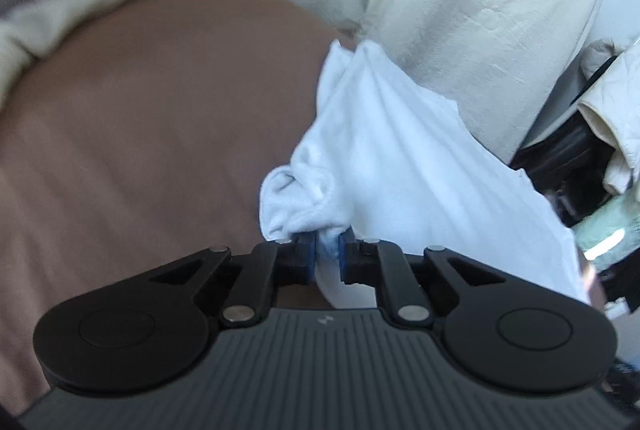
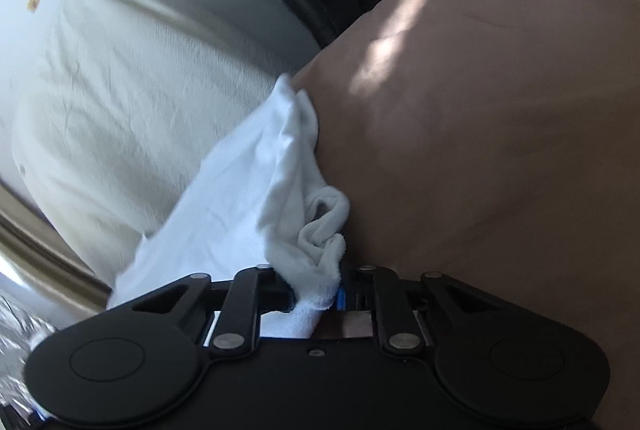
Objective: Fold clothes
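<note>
White garment (image 1: pixel 400 158) bunched between both tools: left gripper (image 1: pixel 326 254) and right gripper (image 2: pixel 316 294) each clamp a crumpled edge. Cloth soft, creased, hanging over brown bed sheet (image 1: pixel 160 110).

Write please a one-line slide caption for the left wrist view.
Left gripper pinches a bunched white garment above a brown bed sheet.
</note>
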`<state>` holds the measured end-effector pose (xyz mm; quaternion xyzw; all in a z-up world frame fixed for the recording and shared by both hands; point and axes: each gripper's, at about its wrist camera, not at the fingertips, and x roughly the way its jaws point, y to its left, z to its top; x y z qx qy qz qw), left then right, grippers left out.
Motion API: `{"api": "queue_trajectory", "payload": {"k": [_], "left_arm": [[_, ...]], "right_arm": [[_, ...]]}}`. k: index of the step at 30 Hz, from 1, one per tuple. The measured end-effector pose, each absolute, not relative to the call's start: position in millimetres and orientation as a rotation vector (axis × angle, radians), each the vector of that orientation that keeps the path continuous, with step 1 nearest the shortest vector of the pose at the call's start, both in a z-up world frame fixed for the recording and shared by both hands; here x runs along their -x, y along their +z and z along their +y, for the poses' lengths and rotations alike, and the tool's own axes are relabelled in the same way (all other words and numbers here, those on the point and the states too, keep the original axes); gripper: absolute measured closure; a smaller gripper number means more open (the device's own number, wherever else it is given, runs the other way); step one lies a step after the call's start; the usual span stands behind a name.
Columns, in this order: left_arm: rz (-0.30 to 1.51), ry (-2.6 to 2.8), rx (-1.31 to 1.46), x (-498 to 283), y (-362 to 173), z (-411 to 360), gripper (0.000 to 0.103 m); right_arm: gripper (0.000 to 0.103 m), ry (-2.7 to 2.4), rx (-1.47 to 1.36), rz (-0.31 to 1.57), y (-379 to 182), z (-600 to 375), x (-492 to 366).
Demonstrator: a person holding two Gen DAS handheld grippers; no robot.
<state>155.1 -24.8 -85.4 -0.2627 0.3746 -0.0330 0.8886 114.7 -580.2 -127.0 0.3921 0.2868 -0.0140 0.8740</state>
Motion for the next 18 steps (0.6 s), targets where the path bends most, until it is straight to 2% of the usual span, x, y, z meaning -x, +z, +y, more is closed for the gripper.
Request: {"api": "queue_trajectory", "payload": {"k": [4,6,8,11,12,14,15,16,18], "left_arm": [[0.815,-0.036,0.554,-148,-85,-19,0.095],[0.834,-0.02,0.558,-144,-86,-16,0.095],[0.839,-0.017,0.579,-141,-86,-13,0.094],[0.828,-0.026,0.587,-139,-81,-11,0.093],[0.825,-0.029,0.587,-138,-79,-9,0.093],[0.831,0.002,0.58,-137,-76,-5,0.088],[0.833,0.042,0.551,-138,-74,-4,0.087],[0.831,0.07,0.521,-138,-72,-3,0.079],[0.822,0.079,0.494,-137,-71,1,0.077]], "right_arm": [[0.086,-0.163,-0.761,0.521,-91,-589,-85],[0.091,-0.243,-0.725,0.516,-88,-609,-76],[0.091,-0.251,-0.784,0.53,-90,-626,-72],[0.078,-0.182,-0.972,0.55,-95,-638,-60],[0.062,-0.151,-1.022,0.553,-97,-637,-57],[0.044,-0.067,-1.072,0.559,-101,-619,-61],[0.042,-0.025,-1.088,0.562,-104,-607,-64],[0.042,0.015,-1.093,0.576,-106,-596,-67],[0.042,0.071,-1.077,0.639,-111,-578,-77]]}}
